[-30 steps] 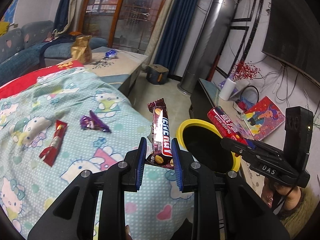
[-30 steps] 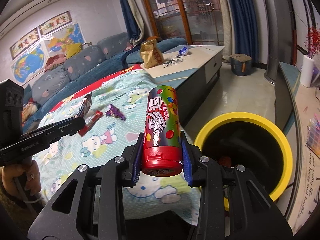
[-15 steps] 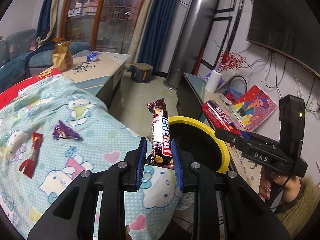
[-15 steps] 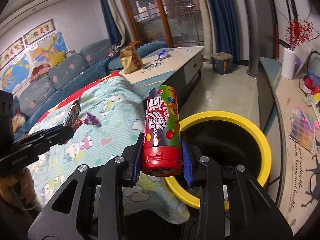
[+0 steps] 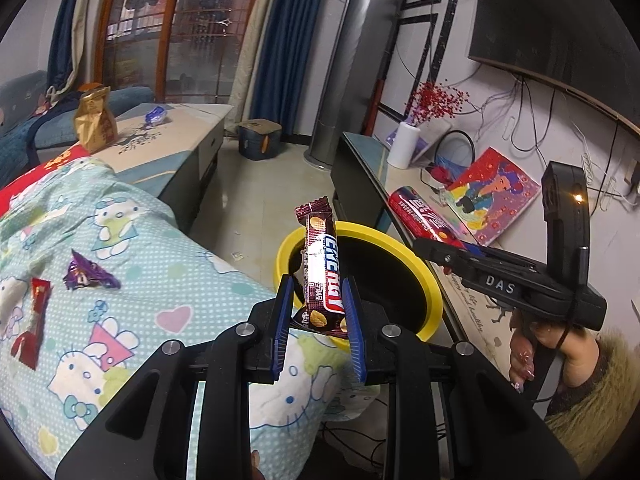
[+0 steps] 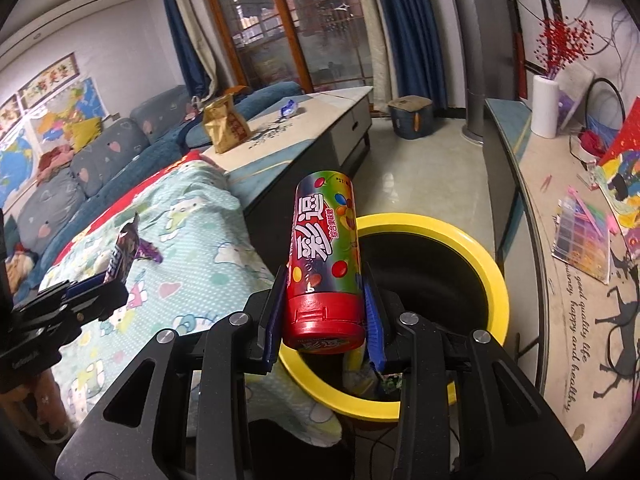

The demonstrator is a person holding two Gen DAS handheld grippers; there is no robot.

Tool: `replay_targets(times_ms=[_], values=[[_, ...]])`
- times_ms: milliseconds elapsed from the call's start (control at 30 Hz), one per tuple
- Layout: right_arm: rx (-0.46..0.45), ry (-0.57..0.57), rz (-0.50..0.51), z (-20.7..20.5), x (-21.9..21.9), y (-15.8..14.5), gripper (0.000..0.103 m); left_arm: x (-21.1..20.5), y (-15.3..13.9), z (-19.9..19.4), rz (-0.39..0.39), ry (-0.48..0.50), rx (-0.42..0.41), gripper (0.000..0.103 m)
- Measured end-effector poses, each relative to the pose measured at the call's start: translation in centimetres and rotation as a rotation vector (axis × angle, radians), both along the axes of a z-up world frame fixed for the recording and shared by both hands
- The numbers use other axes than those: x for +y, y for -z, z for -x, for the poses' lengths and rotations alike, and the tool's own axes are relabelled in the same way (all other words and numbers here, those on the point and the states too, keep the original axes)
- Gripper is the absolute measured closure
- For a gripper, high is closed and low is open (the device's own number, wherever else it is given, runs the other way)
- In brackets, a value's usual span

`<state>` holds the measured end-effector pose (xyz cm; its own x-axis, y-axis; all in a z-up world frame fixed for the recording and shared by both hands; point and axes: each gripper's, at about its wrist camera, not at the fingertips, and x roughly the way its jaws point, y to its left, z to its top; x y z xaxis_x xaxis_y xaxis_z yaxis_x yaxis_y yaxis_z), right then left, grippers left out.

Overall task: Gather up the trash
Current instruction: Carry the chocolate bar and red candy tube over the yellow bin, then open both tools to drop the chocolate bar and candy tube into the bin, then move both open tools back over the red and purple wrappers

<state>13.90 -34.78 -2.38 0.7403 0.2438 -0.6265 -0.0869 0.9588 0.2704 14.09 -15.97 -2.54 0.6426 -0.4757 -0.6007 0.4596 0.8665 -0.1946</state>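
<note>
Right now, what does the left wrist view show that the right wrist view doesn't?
Left wrist only: the red wrapper on the blanket, and the right gripper from the side. Right wrist only: the sofa and wall maps. Both: the yellow bin, the gold bag, the snack bar in the left gripper, and the candy tube.

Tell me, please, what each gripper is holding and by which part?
Left gripper: snack bar wrapper, pinched near its lower end. Right gripper: candy tube, clamped at its red cap end.
</note>
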Motion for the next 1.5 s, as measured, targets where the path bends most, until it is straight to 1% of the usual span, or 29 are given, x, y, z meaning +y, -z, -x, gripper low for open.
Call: replay_targets(times_ms=[633,967,1100,1133,1200,1233,1267,1400,1433,1500], values=[[0.047,0.087,-0.013,-0.7,-3.5,2.0,0.076,-5.1,2.4,-1.3,-0.041,0.136,0.023,0.079],[0.068,0.122,-0.036,-1.0,-4.8,2.9,0.076,-7.1,3.8,-3.2,-0.051,0.162,0.052,0.078],[0.066,0.127,-0.041,-1.1,-4.9,2.9,0.076,-7.8,4.0,-4.1,-0.051,0.167,0.044,0.078],[0.066,0.125,-0.041,-1.1,-4.9,2.9,0.076,-8.0,3.9,-4.5,-0.045,0.167,0.039,0.077],[0.066,0.137,-0.039,-1.1,-5.0,2.9,0.074,-8.2,3.9,-5.1,-0.035,0.161,0.032,0.070],[0.065,0.151,-0.042,-1.1,-5.2,2.9,0.067,-8.2,4.1,-5.6,-0.036,0.147,0.035,0.053],[0.066,0.158,-0.049,-1.0,-5.3,2.9,0.063,-8.1,4.2,-6.0,-0.038,0.130,0.037,0.035],[0.063,0.184,-0.058,-0.8,-6.0,2.9,0.061,-7.1,4.0,-6.4,-0.021,0.078,0.033,0.013],[0.060,0.187,-0.060,-0.7,-6.1,2.8,0.060,-6.6,3.9,-6.3,-0.021,0.061,0.031,0.010],[0.055,0.195,-0.063,-0.6,-6.2,2.6,0.051,-5.8,3.8,-6.0,-0.018,0.040,0.025,0.010]])
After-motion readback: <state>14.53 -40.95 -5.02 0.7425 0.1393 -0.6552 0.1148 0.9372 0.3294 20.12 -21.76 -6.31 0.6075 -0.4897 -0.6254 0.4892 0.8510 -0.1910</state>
